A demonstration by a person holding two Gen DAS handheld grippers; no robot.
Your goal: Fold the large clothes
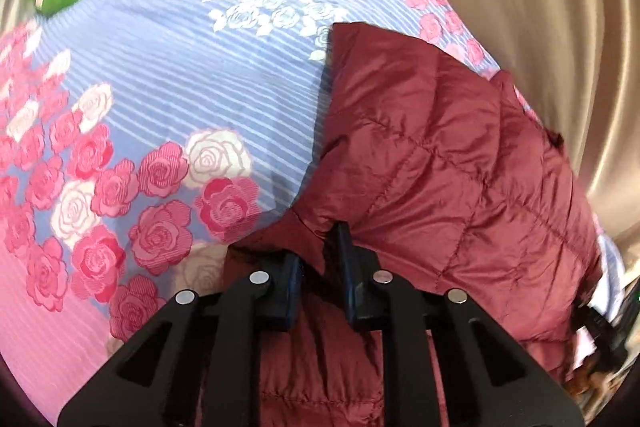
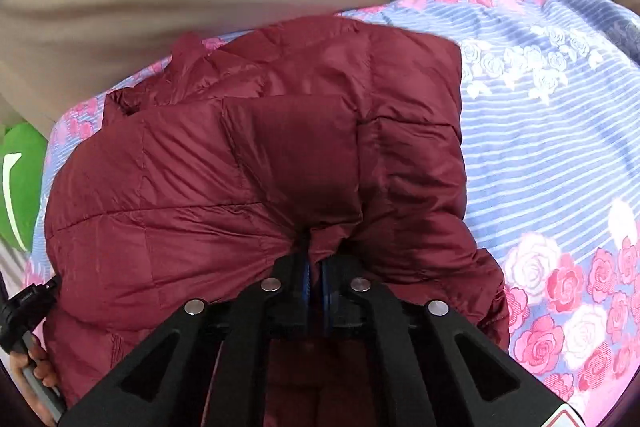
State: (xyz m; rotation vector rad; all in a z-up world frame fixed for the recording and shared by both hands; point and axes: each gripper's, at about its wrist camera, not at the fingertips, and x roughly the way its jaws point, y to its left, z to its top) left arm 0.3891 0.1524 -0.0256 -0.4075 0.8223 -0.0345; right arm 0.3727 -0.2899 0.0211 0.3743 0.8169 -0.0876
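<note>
Floral bedsheet point(image 1: 168, 75) (rose-patterned), maroon jacket point(image 2: 248, 179) atop

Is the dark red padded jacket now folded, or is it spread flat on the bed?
Partly folded: the jacket is doubled over on the floral sheet, its edge pinched in both grippers.

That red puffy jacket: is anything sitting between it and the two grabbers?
Nothing visible. Both the left gripper and right gripper already pinch folds of the red jacket lying on the floral bedsheet.

Maroon puffer jacket point(image 1: 440, 155) lower part cut off at bottom edge, both grippers' fingers point(image 2: 306, 267) tips buried in its folds
</note>
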